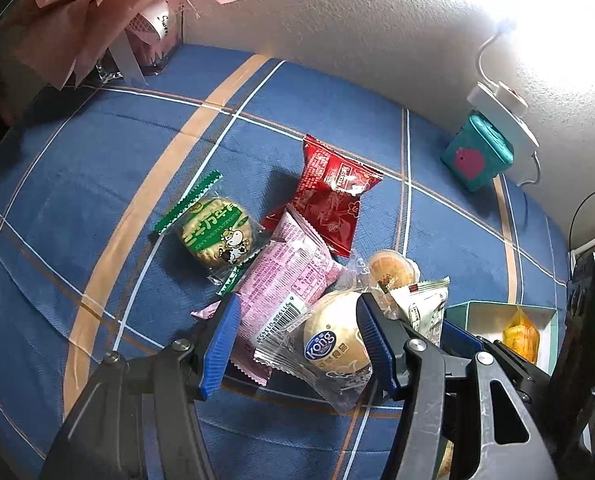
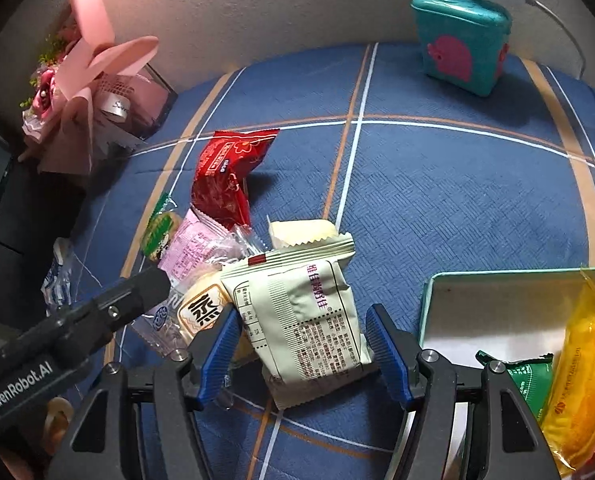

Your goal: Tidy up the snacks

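Left wrist view: the left gripper points down at a pile of snacks on a blue checked cloth, its blue pads standing apart on either side of a round bun in clear wrap.
Left gripper state: the right pad touches the bun's edge; the left pad lies over a pink packet and is clear of the bun, so the jaws are apart and whether they pinch anything cannot be told.
Pile, left view: a green-edged biscuit lies left of the pink packet, a red packet behind it, a small clear-wrapped cake to the right of the bun.
Right wrist view: the right gripper straddles a pale green packet lying on the cloth.
Right gripper state: the left pad is at the packet's edge, the right pad stands just off it with cloth showing between; nothing is pinched.
Box: a teal-walled open box sits just right of the right gripper, holding a yellow packet and a green packet.
Other gripper: the left gripper's black body enters the right view from the lower left, over the bun.
Background: a teal tin with a pink shape stands near the wall; a pink bouquet lies at the far left; a white lamp base is behind the tin.
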### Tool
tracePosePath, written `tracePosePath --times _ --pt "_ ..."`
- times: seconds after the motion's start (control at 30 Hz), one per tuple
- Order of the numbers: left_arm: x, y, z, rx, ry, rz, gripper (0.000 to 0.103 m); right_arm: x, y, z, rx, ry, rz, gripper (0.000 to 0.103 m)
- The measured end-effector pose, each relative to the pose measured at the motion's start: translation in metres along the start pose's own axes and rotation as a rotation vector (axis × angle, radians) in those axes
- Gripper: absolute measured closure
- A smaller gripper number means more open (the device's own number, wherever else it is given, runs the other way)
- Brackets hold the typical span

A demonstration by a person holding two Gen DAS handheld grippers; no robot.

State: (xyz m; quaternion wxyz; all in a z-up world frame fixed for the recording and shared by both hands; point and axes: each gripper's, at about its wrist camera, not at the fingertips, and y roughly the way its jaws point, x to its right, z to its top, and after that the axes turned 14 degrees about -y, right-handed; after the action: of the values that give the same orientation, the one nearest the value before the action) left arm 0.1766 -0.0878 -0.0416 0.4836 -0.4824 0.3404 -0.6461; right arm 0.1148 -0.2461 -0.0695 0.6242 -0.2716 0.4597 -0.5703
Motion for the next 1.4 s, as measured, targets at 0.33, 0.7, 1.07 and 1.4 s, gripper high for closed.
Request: tracePosePath --times 0.33,0.7,1.07,1.4 --pt "0.002 -0.006 0.000 0.003 0.017 -0.013 0.042 -0.003 -0.006 -0.014 -0.001 0.012 -0.037 0.046" --pt "0.012 -0.007 -0.003 -0.003 0.072 -0.024 0.042 -0.004 -0.031 -0.033 0.013 0.116 -0.028 0.048" --pt "0.028 -0.002 -0.014 -0.025 0.180 -0.003 0.042 -0.007 -0.072 -0.051 0.019 0.196 -0.091 0.048" --pt "0.048 0.014 -0.032 -0.025 0.312 0.080 0.042 0.006 -0.101 -0.072 0.030 0.262 -0.114 0.048"
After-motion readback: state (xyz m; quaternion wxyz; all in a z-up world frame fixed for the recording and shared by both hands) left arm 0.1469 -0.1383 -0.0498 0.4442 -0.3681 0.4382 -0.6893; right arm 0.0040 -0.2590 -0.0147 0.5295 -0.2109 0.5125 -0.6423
